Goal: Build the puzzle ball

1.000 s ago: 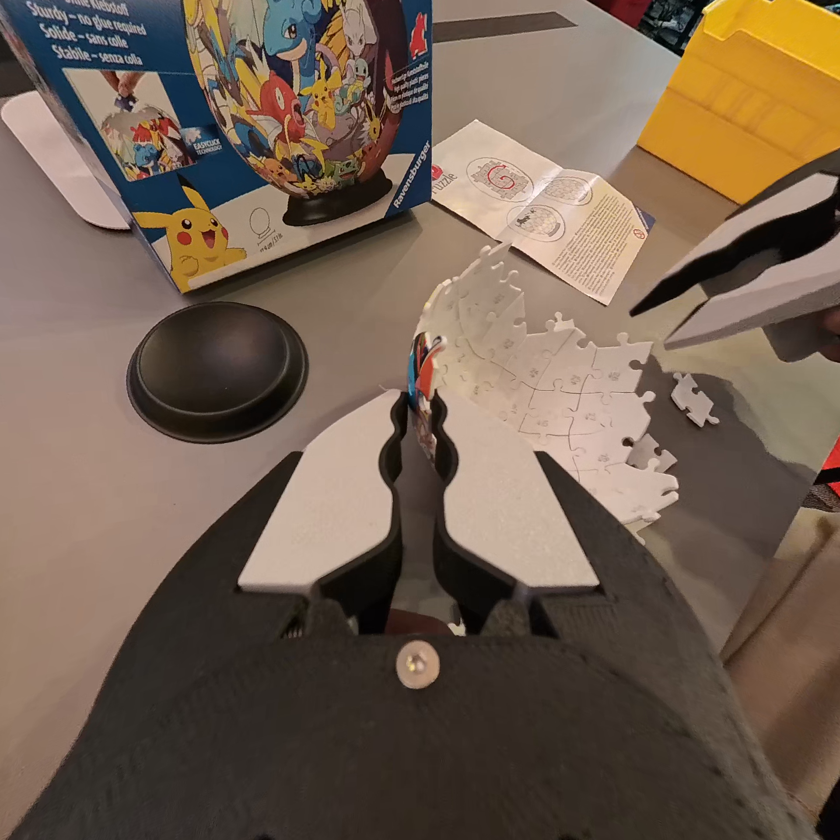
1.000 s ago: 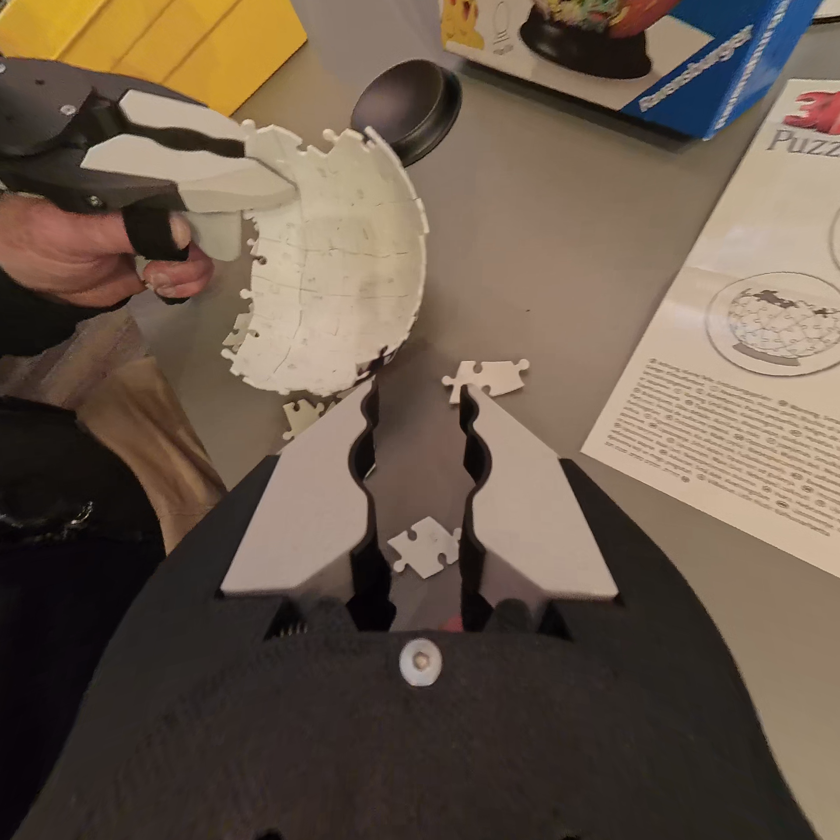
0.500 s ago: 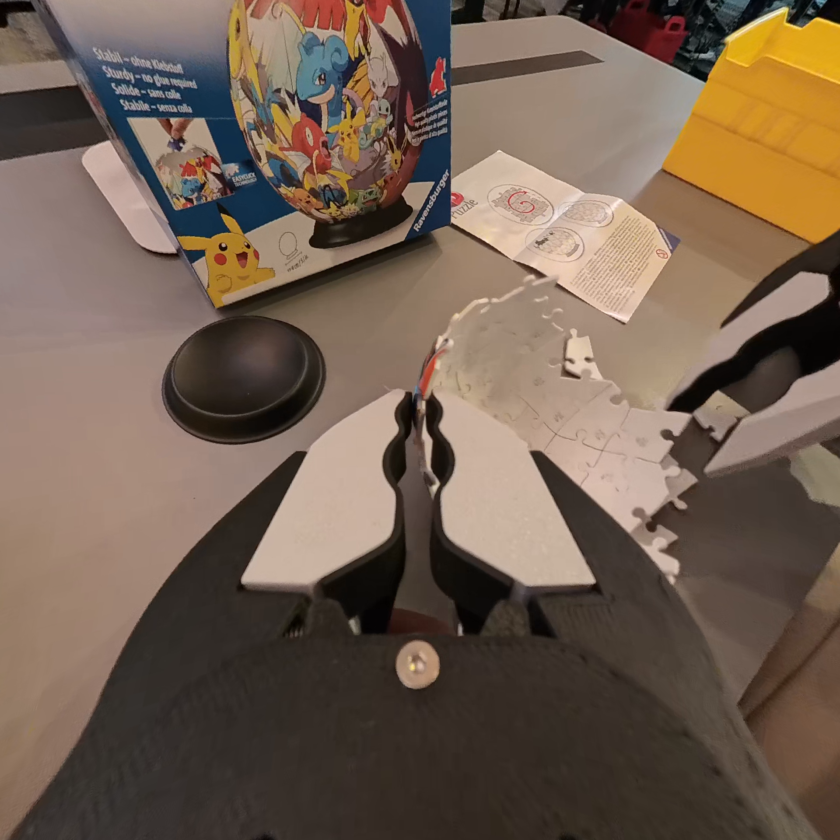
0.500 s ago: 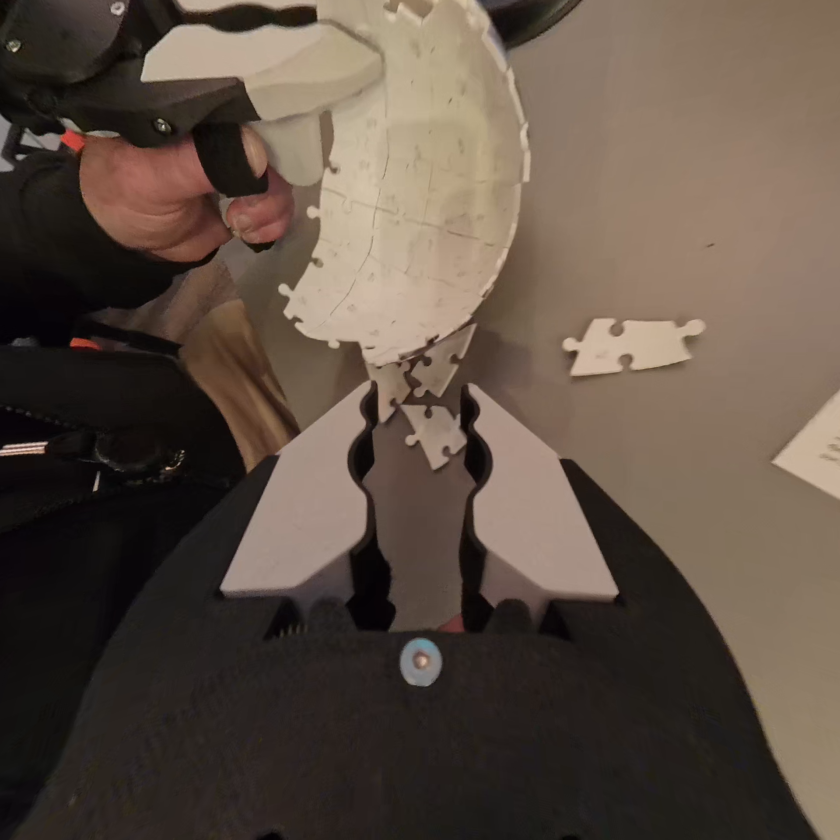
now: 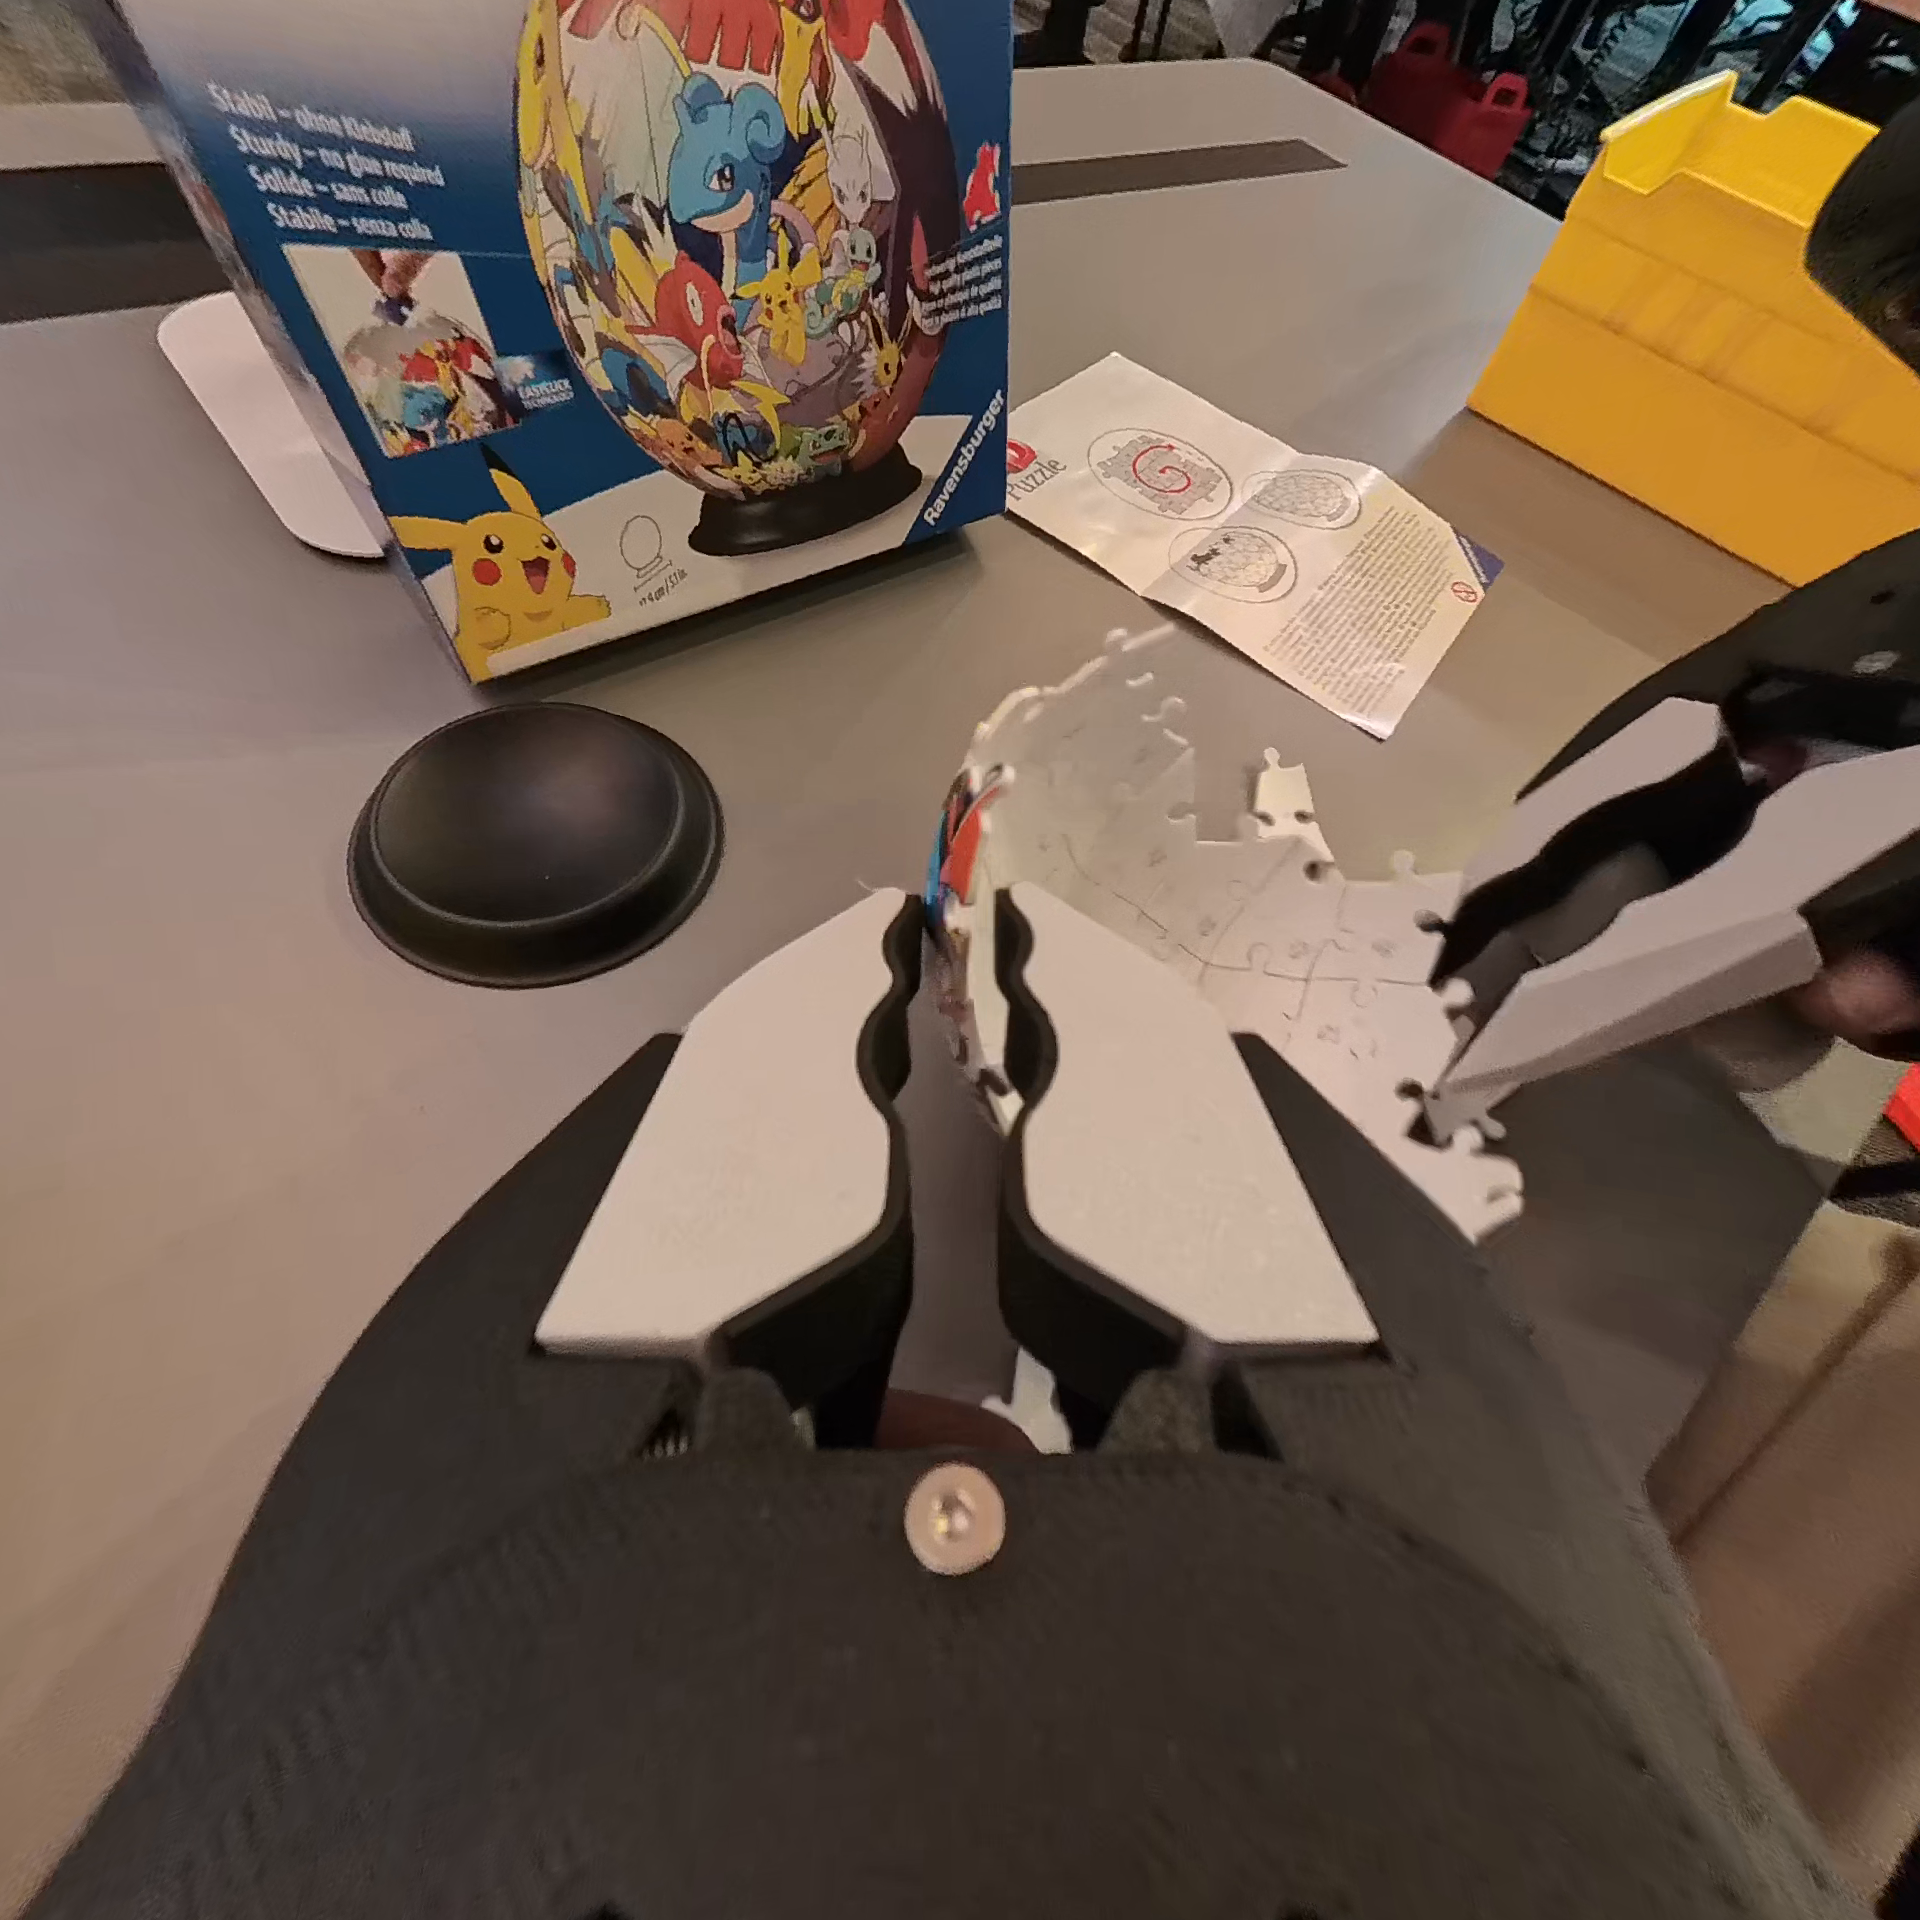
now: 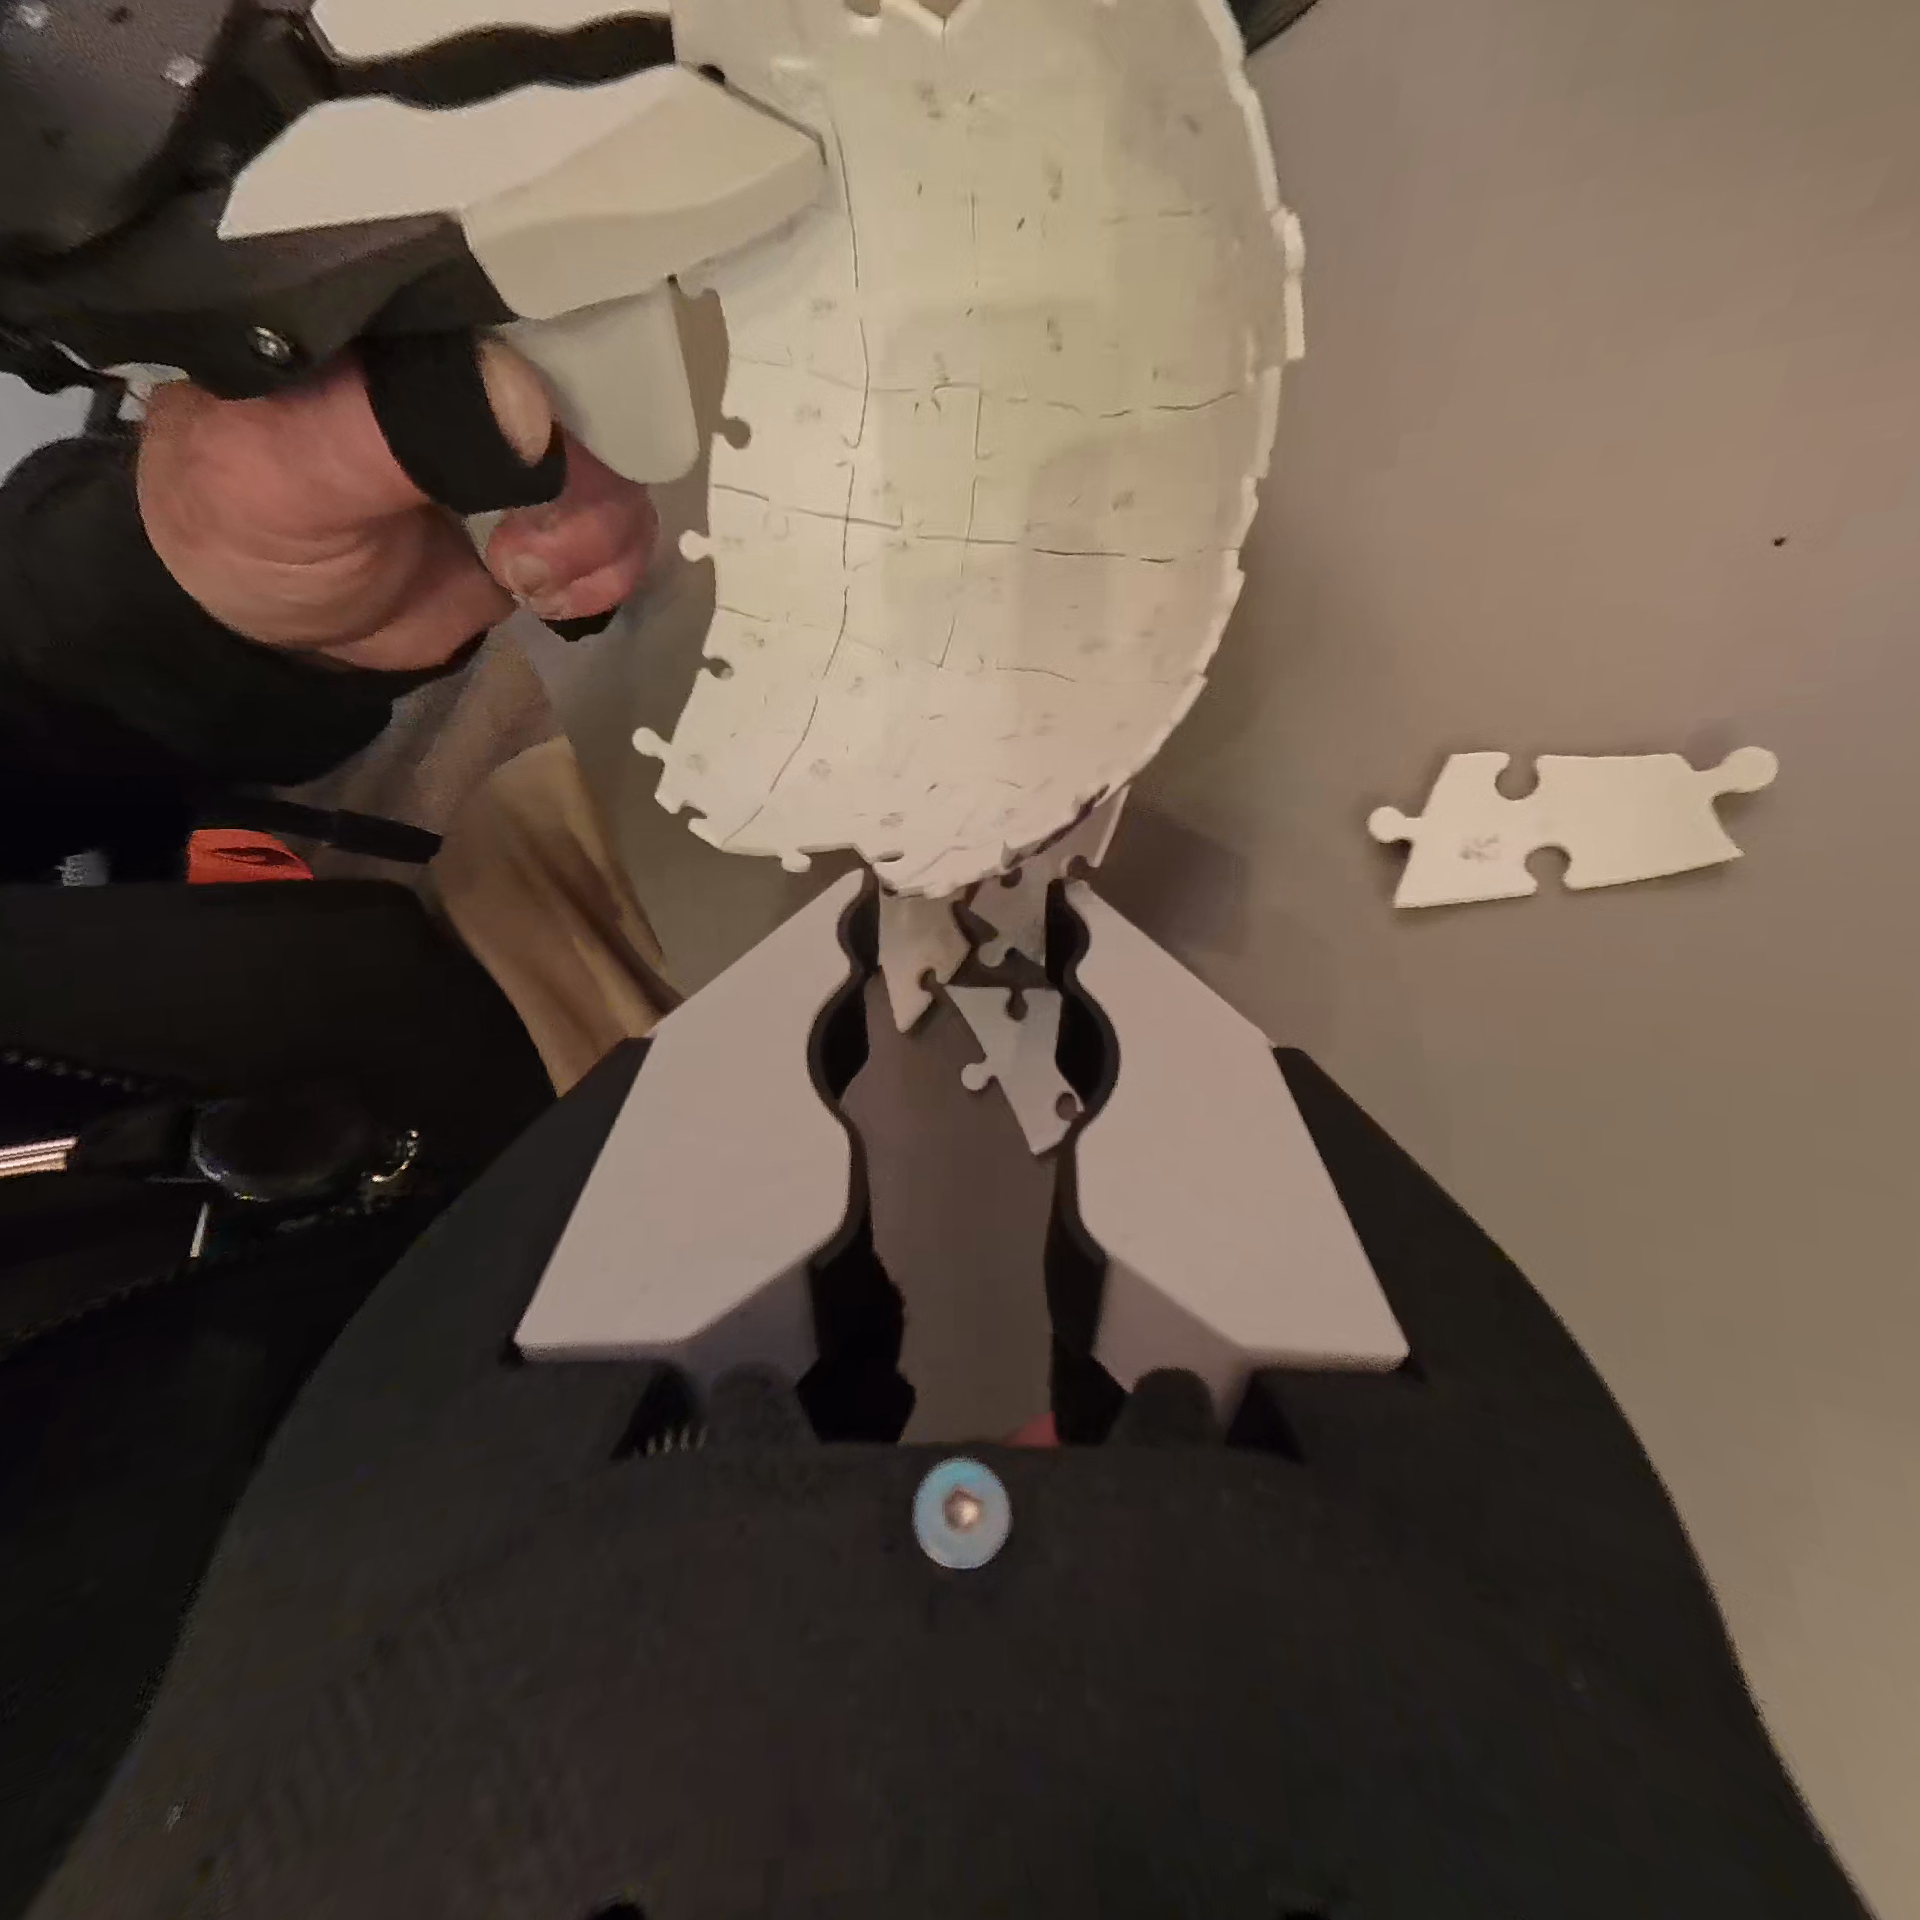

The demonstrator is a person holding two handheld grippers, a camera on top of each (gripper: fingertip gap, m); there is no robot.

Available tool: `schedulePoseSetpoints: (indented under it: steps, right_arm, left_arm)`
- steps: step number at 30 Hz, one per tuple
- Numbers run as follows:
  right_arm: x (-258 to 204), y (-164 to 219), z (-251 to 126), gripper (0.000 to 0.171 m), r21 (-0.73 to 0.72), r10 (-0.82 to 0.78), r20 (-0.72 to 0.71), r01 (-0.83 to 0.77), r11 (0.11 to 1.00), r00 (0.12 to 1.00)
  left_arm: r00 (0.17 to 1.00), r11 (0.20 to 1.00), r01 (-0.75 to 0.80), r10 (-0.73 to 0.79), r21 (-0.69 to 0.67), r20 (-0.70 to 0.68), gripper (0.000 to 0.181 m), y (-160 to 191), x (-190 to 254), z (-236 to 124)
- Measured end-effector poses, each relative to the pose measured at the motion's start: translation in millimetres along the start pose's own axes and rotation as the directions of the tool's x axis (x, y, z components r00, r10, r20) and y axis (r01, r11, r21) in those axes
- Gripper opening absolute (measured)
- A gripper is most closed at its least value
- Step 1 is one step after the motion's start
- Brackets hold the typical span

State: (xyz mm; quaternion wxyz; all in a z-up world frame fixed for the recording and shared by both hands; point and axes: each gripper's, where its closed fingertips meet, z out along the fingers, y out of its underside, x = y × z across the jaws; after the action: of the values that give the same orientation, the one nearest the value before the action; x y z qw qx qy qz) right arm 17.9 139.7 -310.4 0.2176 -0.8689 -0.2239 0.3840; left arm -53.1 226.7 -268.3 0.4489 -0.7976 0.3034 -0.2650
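- While the left gripper (image 5: 961, 914) is clamped on the edge of the shell (image 5: 1247, 914), that curved half-built bit hangs just above the table (image 5: 208, 1039).
- Right gripper (image 6: 961, 914) is spread apart, tips at the shell's bottom rim, loose pieces (image 6: 1013, 1060) between them.
- Farther off: stand (image 5: 535, 836), leaflet (image 5: 1247, 530), box (image 5: 623, 312), yellow bin (image 5: 1683, 343).

Bare tabletop (image 5: 208, 935) lies open on the left, past the black stand (image 5: 535, 842). Ahead, the puzzle box (image 5: 623, 312) and the leaflet (image 5: 1247, 540) block the far side, and a yellow bin (image 5: 1683, 343) walls off the right. A loose piece (image 6: 1569, 826) lies beside the curved shell (image 6: 987, 468).
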Motion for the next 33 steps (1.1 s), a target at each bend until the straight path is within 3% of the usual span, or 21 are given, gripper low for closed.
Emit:
schedulePoseSetpoints:
  steps: [12, 21, 28, 33]
  right_arm:
    - [14, -2, -6, 0.031, 0.008, -0.019, -0.09, 0.019, 1.0, 0.996]
    - [23, 2, -31, 0.034, 0.035, -0.009, -0.18, 0.016, 0.999, 0.984]
    - [20, -15, -61, 0.036, 0.172, 0.01, -0.208, 0.027, 0.985, 0.978]
    - [12, -25, -55, 0.037, 0.197, 0.015, -0.179, 0.021, 0.98, 0.984]
  left_arm:
    - [0.998, 0.998, 0.033, -0.035, -0.049, -0.056, 0.022, 17, 11, -28]
    - [0.998, 0.998, -0.014, 0.009, -0.066, -0.07, 0.024, 28, 30, -35]
    - [0.996, 0.996, -0.047, 0.041, -0.071, -0.083, 0.023, 32, 41, -30]
    - [0.992, 0.994, -0.097, 0.092, -0.054, -0.09, 0.023, 29, 49, -30]
